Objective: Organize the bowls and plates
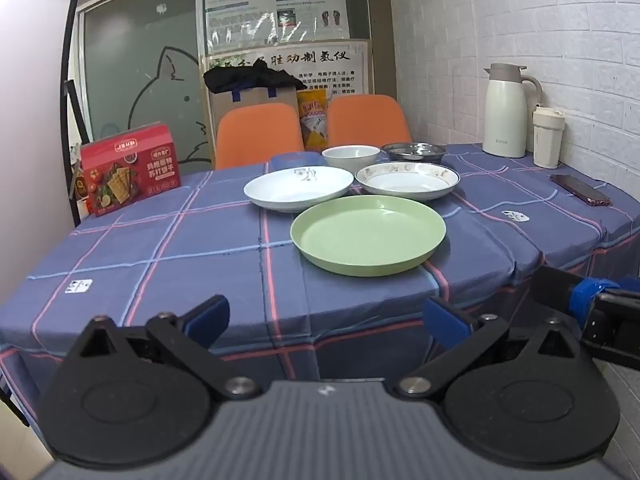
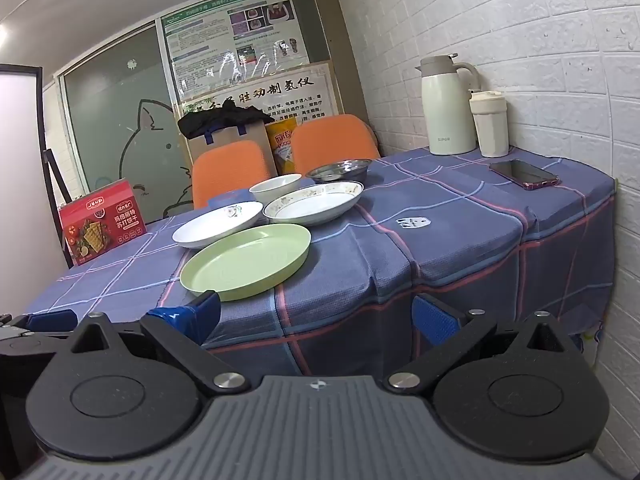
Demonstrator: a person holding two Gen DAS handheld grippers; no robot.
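A green plate (image 1: 368, 234) (image 2: 246, 257) lies nearest on the blue checked tablecloth (image 1: 160, 248). Behind it sit a white plate with a small motif (image 1: 298, 188) (image 2: 218, 224) and a gold-rimmed plate (image 1: 407, 180) (image 2: 314, 204). Further back stand a white bowl (image 1: 351, 156) (image 2: 275, 187), a steel bowl (image 1: 414, 152) (image 2: 340, 171) and a blue lid (image 1: 294, 158). My left gripper (image 1: 326, 320) hangs open before the table's front edge, holding nothing. My right gripper (image 2: 320, 316) is open too, short of the green plate.
A red cracker box (image 1: 130, 168) stands at the table's left. A thermos jug (image 1: 506, 110), a cream tumbler (image 1: 547, 138) and a phone (image 1: 580, 189) sit at the right by the brick wall. Two orange chairs (image 1: 258, 134) stand behind the table.
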